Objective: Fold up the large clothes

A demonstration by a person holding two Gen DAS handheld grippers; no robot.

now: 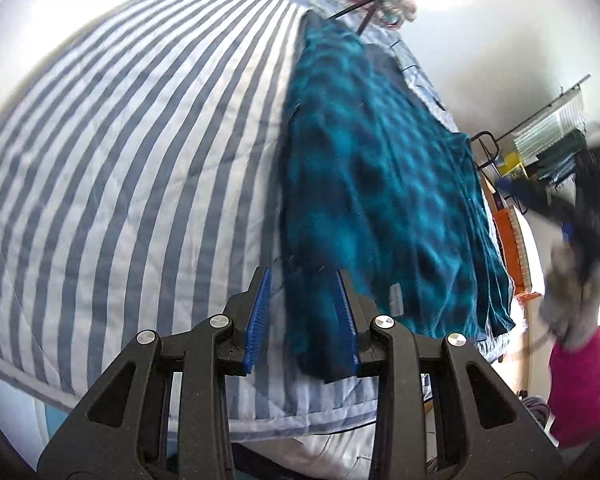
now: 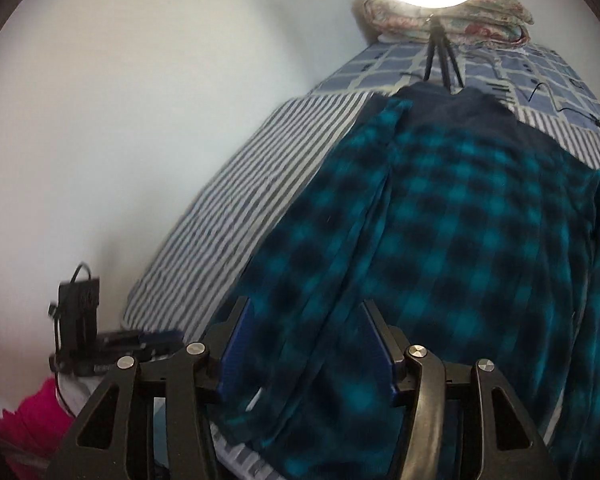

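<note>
A teal and black plaid garment (image 1: 380,184) lies spread on the blue and white striped bed cover (image 1: 140,160), its sides folded inward. My left gripper (image 1: 302,280) is open above the garment's near left corner, blue pads apart, nothing between them. In the right wrist view the garment (image 2: 440,220) fills the middle, with a dark navy collar part at the far end. My right gripper (image 2: 306,314) is open, its jaws wide over the garment's near edge and a folded sleeve. The other gripper shows blurred at the right of the left wrist view (image 1: 560,208).
A ring light on a black tripod (image 2: 440,52) stands on the bed past the garment, in front of folded floral bedding (image 2: 448,16). A cable (image 2: 540,92) lies on the checked sheet. A black device (image 2: 78,300) sits at the left. Shelves with clutter (image 1: 540,152) stand right of the bed.
</note>
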